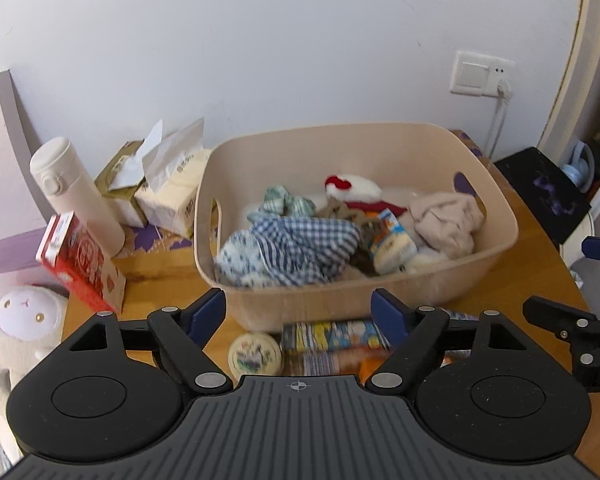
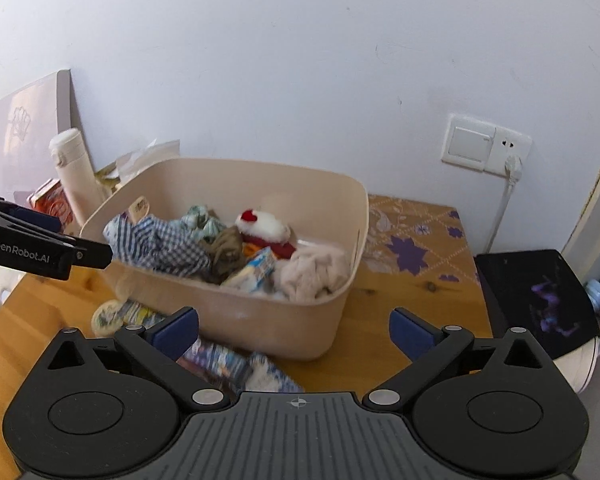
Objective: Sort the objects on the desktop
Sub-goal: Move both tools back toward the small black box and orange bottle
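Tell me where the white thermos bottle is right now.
The white thermos bottle stands left of the beige bin in the left wrist view, near the wall, between the red box and the tissue packs.

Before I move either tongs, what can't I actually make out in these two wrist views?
- Snack packets in front of the bin: blurred, print unreadable; the left tongs body hides their near ends.
- Bin floor: buried under the checked cloth and beige cloth.
- Tissue packs, right view: mostly behind the bin wall.
- Plush toy: cut by the left edge.
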A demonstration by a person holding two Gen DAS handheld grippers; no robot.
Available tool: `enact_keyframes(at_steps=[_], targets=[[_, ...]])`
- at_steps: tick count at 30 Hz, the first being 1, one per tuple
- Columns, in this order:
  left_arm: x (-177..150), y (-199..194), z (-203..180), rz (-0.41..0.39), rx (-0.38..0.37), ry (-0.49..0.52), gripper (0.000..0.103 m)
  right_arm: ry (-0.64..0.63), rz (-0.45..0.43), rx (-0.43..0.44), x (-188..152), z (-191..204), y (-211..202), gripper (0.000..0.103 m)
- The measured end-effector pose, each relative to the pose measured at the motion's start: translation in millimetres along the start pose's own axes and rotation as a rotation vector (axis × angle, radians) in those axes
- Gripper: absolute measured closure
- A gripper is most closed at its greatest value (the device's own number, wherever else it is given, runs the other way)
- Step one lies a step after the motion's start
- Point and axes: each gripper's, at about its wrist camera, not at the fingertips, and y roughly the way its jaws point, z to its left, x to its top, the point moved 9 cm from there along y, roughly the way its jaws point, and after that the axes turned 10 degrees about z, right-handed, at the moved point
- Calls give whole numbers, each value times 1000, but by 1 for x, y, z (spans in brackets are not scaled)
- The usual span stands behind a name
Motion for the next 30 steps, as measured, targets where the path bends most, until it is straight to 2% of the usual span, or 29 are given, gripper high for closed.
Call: enact_keyframes(at_steps=[13,20,30], targets=[[-76,-7,-21,83,-42,38,21,-30,94,23,-70,10,-6,0],[-123,2,-37,169,-62,80,21,-54,166,29,-108,16,-1,0],[-154,24,-55,279,-88,53,21,-66,237,15,-138,6,5,0]])
